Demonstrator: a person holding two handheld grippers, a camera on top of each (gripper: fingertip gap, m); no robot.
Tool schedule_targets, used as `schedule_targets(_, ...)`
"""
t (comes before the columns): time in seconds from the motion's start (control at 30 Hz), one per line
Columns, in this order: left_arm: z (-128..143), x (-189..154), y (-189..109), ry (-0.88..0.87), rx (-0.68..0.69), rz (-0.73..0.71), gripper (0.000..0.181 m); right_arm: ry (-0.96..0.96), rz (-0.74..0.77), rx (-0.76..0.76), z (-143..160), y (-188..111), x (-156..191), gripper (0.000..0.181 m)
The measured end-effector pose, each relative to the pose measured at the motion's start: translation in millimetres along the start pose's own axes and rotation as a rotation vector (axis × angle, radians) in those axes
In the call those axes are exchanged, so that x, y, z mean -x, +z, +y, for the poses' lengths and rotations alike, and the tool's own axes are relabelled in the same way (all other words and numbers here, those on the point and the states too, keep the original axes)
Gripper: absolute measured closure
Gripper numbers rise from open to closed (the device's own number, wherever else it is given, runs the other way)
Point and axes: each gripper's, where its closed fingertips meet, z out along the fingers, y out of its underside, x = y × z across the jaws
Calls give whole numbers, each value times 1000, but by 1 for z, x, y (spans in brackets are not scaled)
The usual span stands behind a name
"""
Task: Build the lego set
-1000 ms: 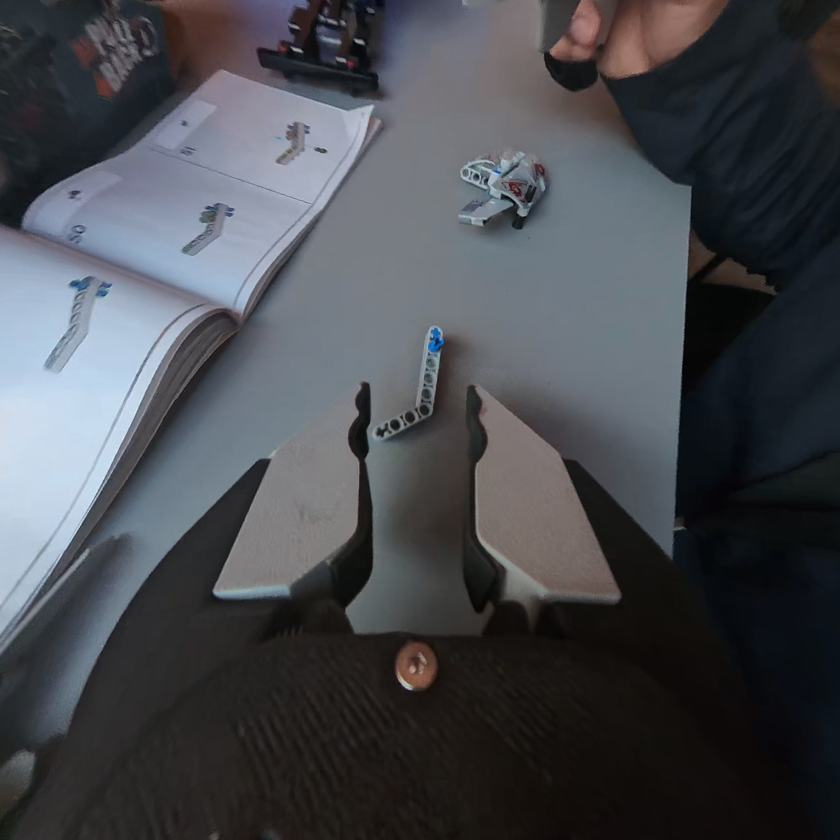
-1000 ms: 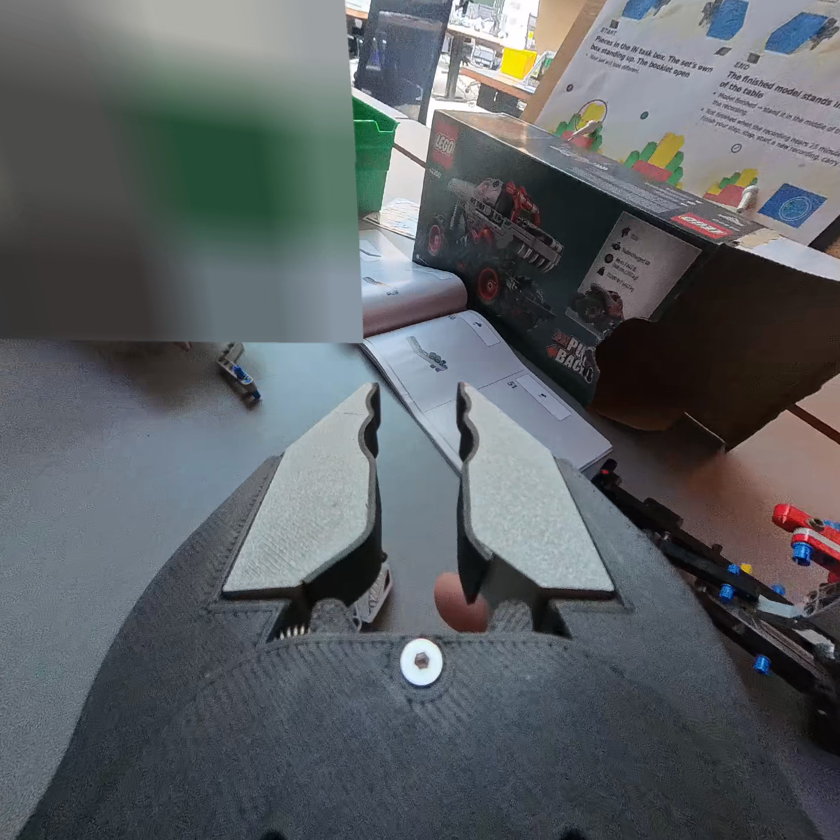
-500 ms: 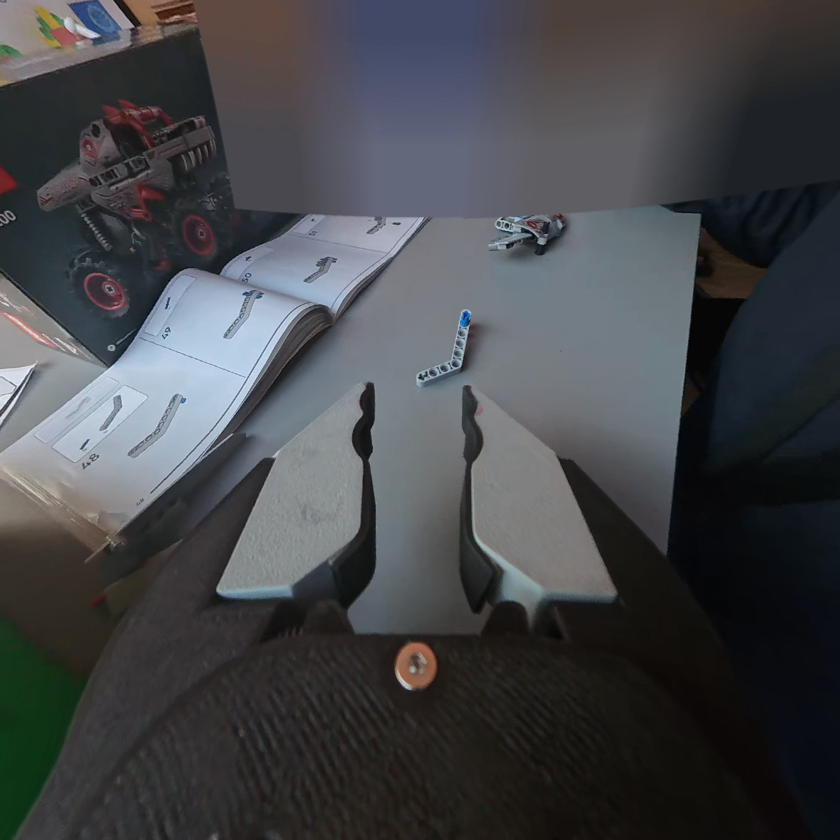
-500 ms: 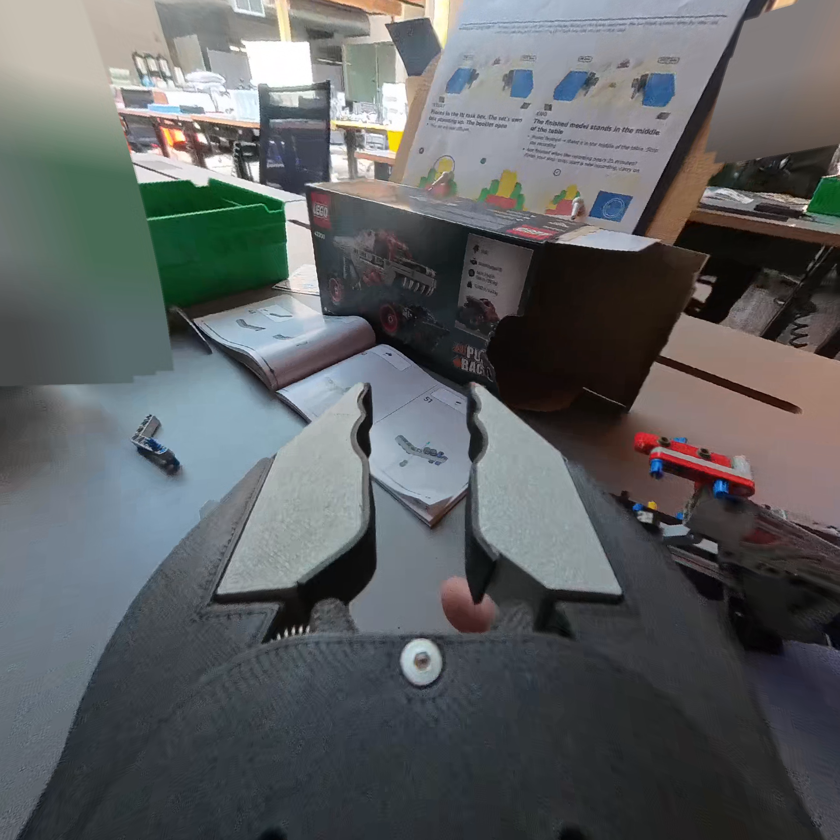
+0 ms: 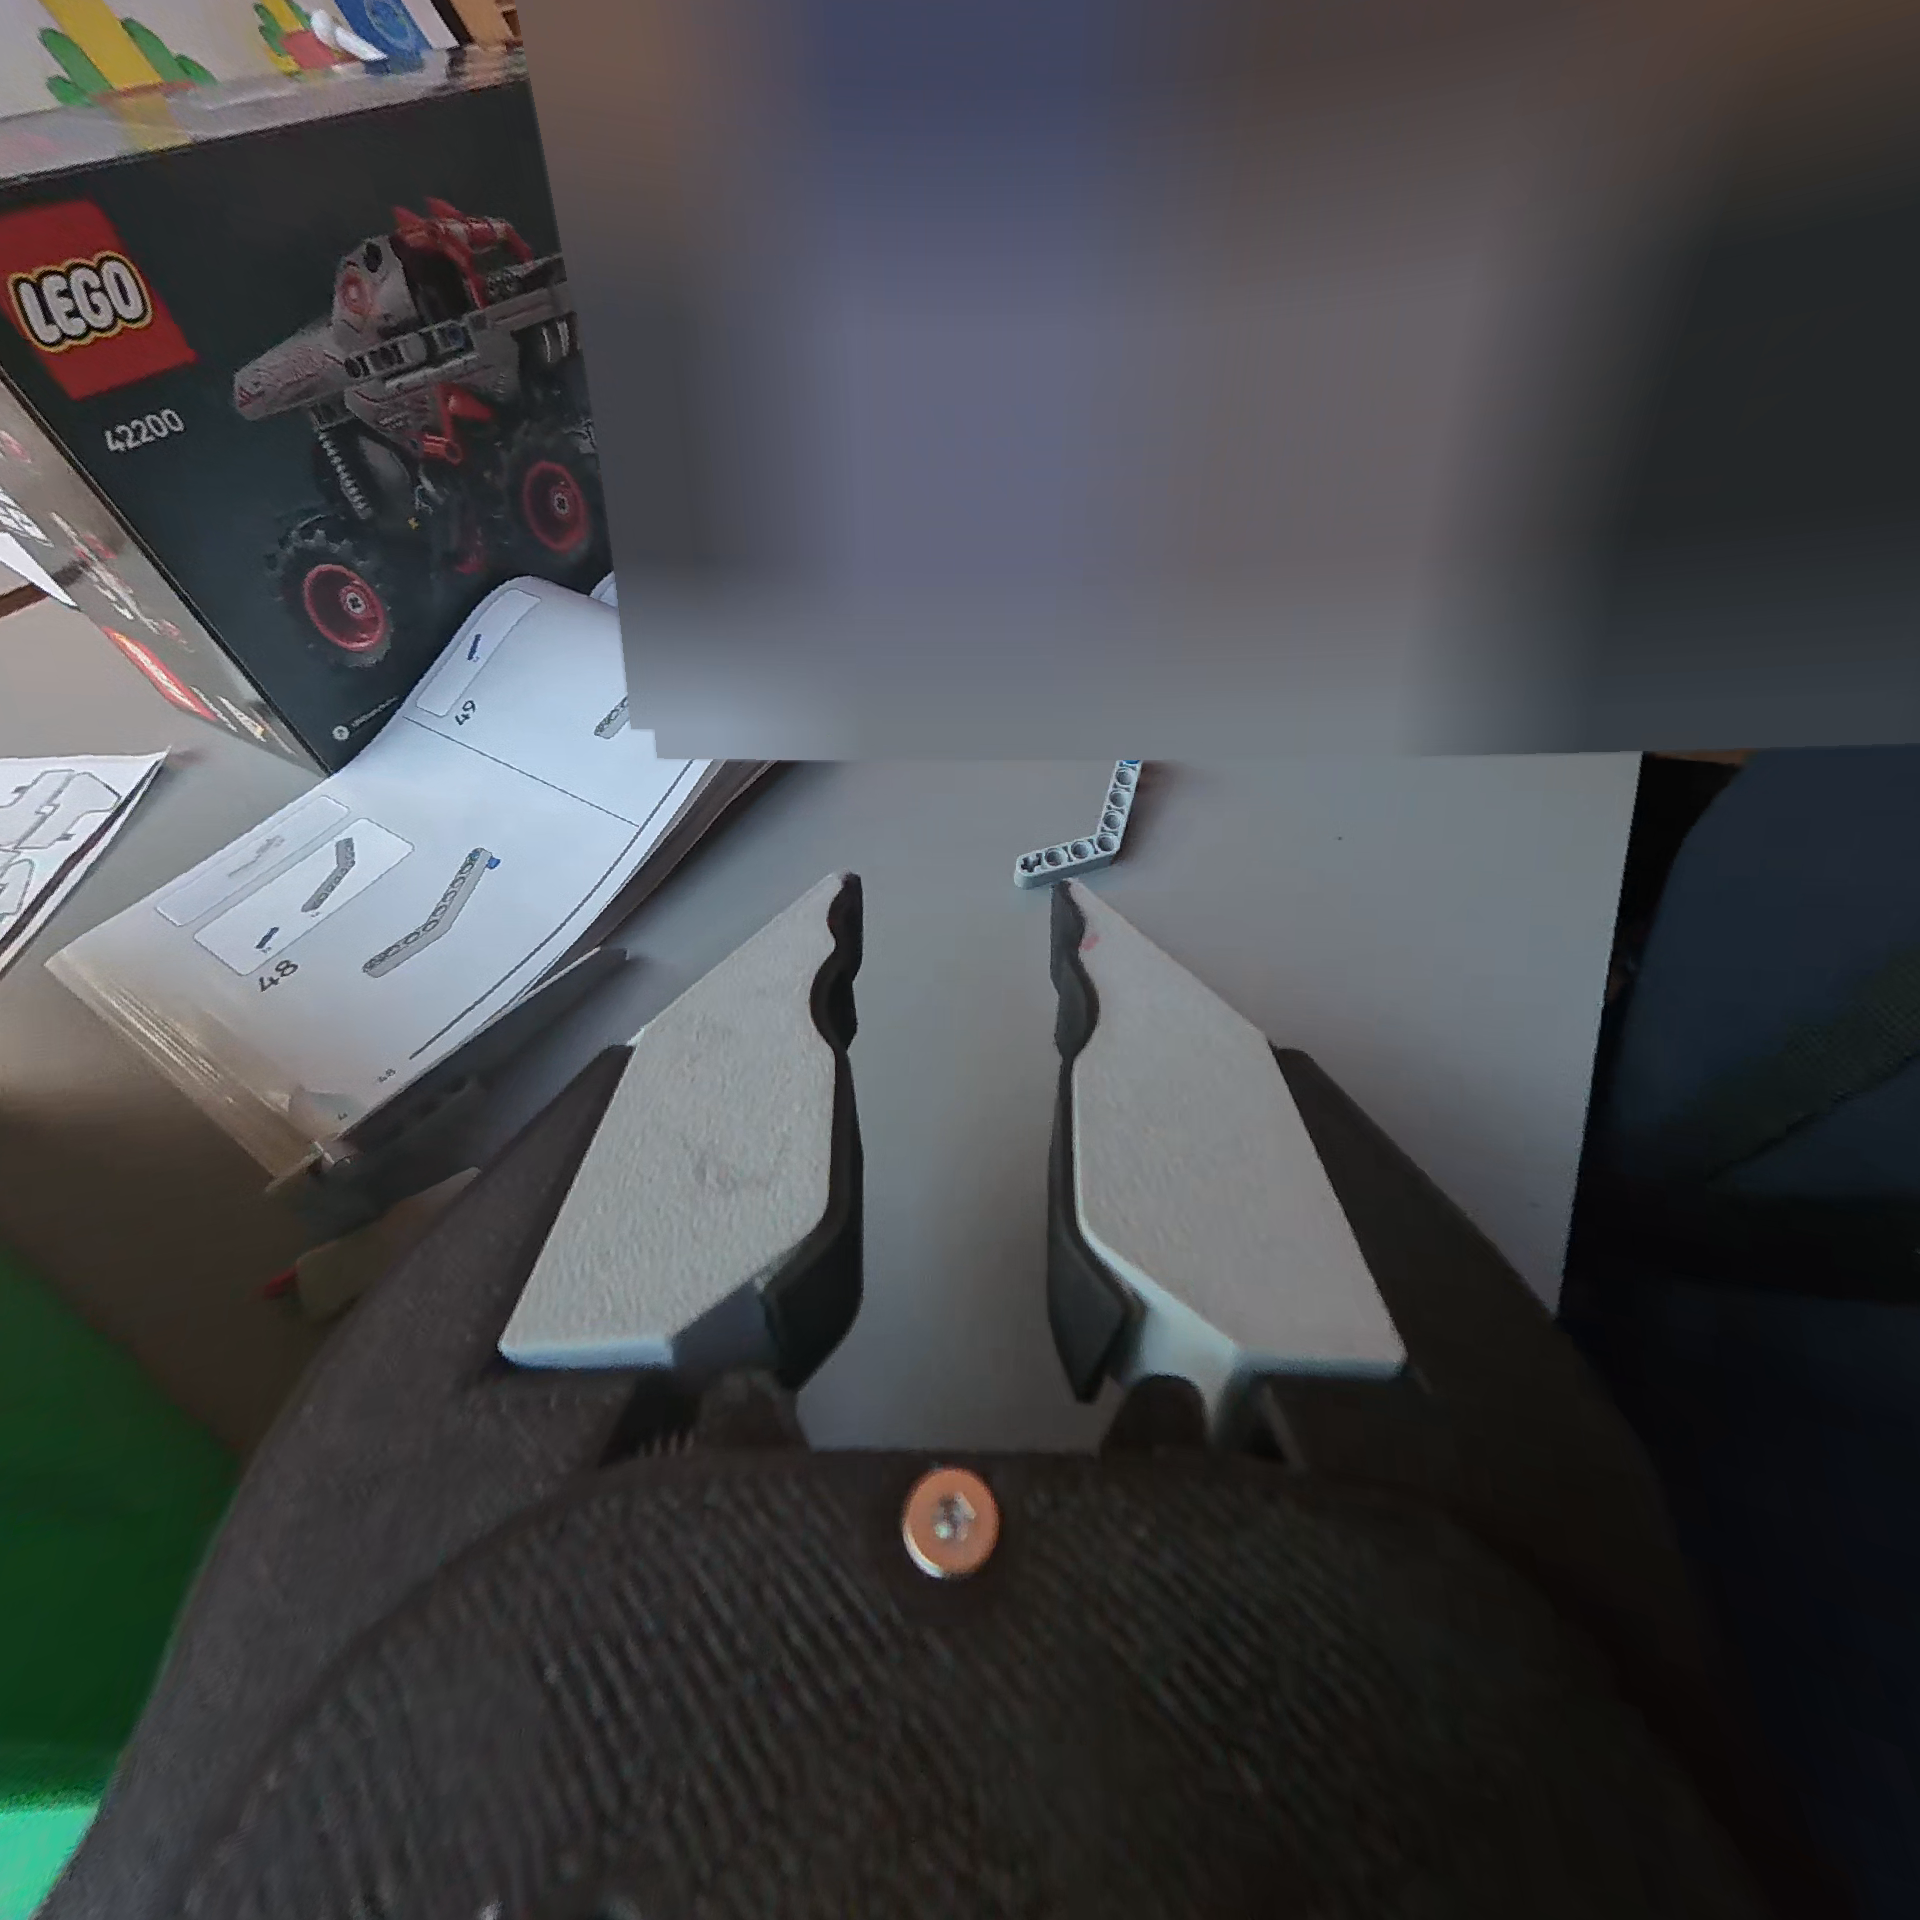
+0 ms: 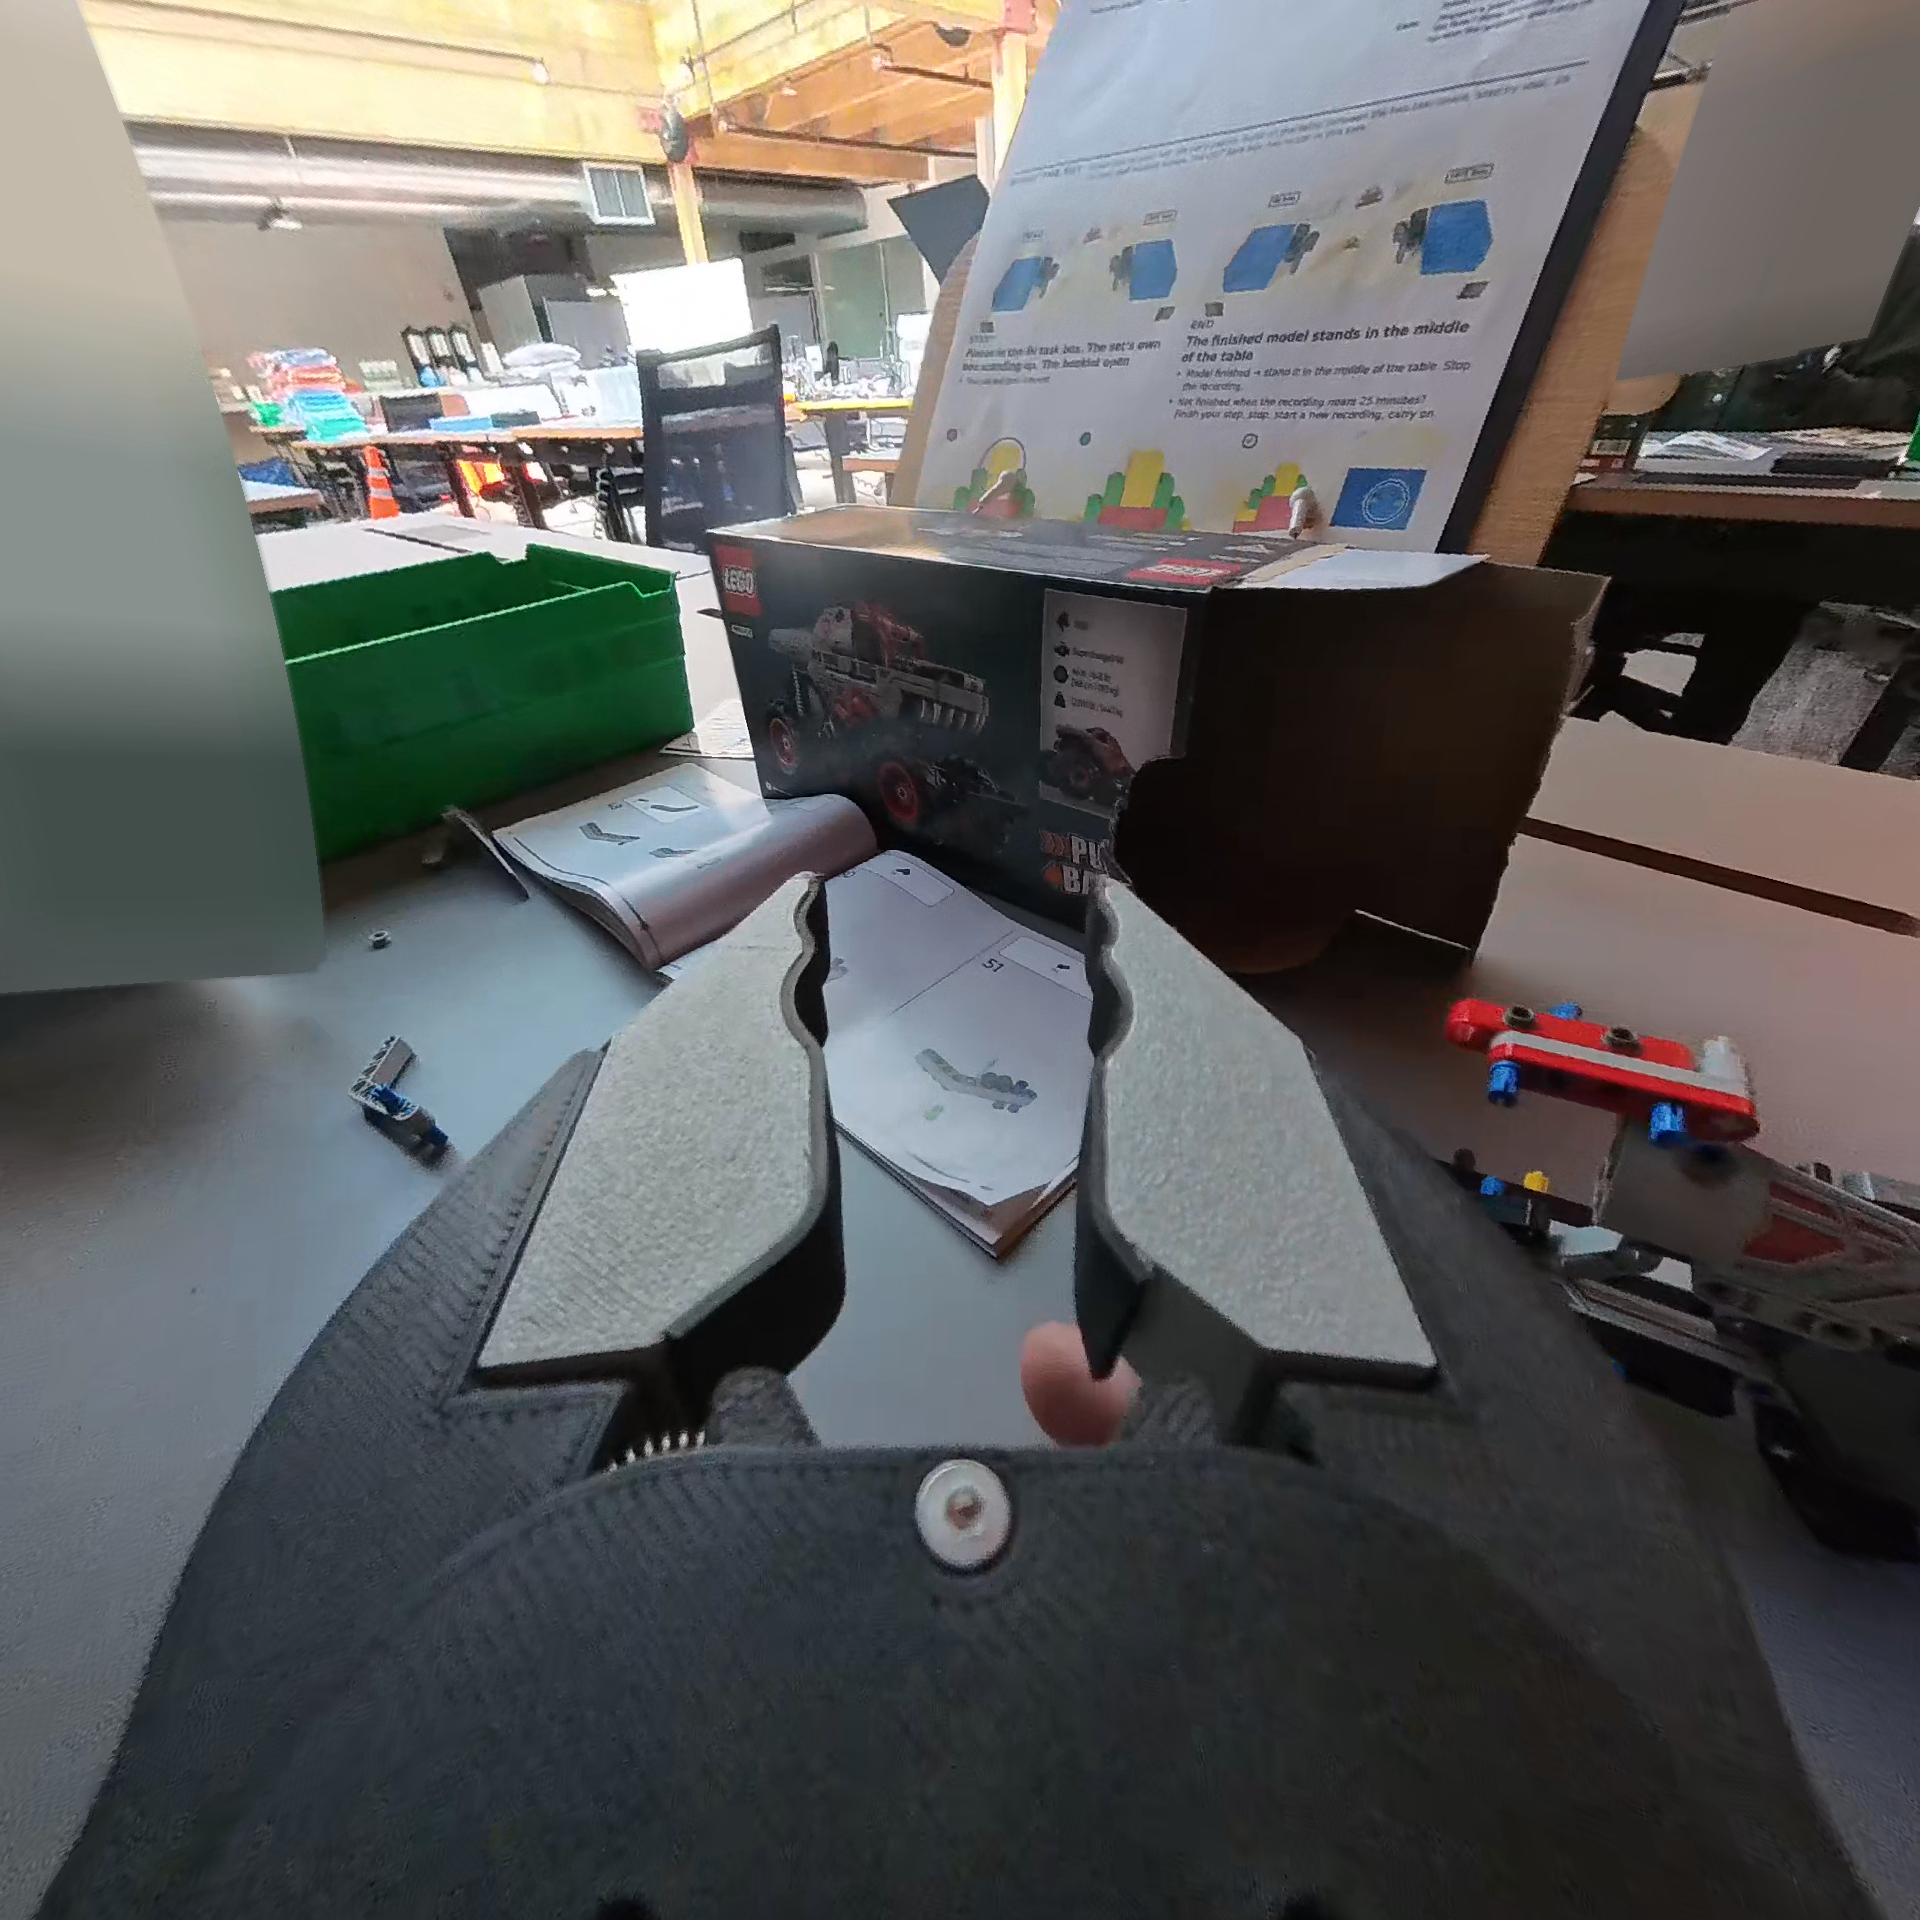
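Note:
A grey bent beam with a blue pin at its far end lies on the grey table, just beyond my left gripper, which is open and empty above the table. The same beam shows at the left in the right wrist view. My right gripper is open and empty, raised over the open instruction booklet. The partly built model, red, grey and black with blue pins, sits at the right. The booklet also shows in the left wrist view.
The dark set box stands behind the booklet, also seen in the left wrist view. A green bin is at the far left, an instruction board behind the box. A fingertip shows between the right gripper's fingers. The table's right edge is close. My right fingertips sit around 30 centimeters from my left ones.
Both grippers have pulled back and tilted up. The bent beam now lies farther from the left gripper's tips. The right gripper's jaws have opened wider and it has swung right toward the model.

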Motion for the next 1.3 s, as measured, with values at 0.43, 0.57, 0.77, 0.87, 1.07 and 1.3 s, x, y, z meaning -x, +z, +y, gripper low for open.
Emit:
schedule_targets(0.43,3,3,3,3,23,-20,150,-90,-29,23,0,3,18,135)
schedule_targets(0.57,3,3,3,5,29,-23,151,-112,-52,21,-1,3,24,134)
schedule_targets(0.77,-1,4,0,15,-2,-31,151,-132,-66,21,-1,3,29,133)
schedule_targets(0.87,-3,4,-2,16,-22,-35,150,-143,-56,12,-3,1,28,133)
schedule_targets(1.07,-3,5,-4,31,-25,-57,149,-138,-55,-16,-7,-4,30,133)
schedule_targets(1.3,-2,8,-10,40,-27,-102,149,-158,-60,-11,-6,-5,35,134)
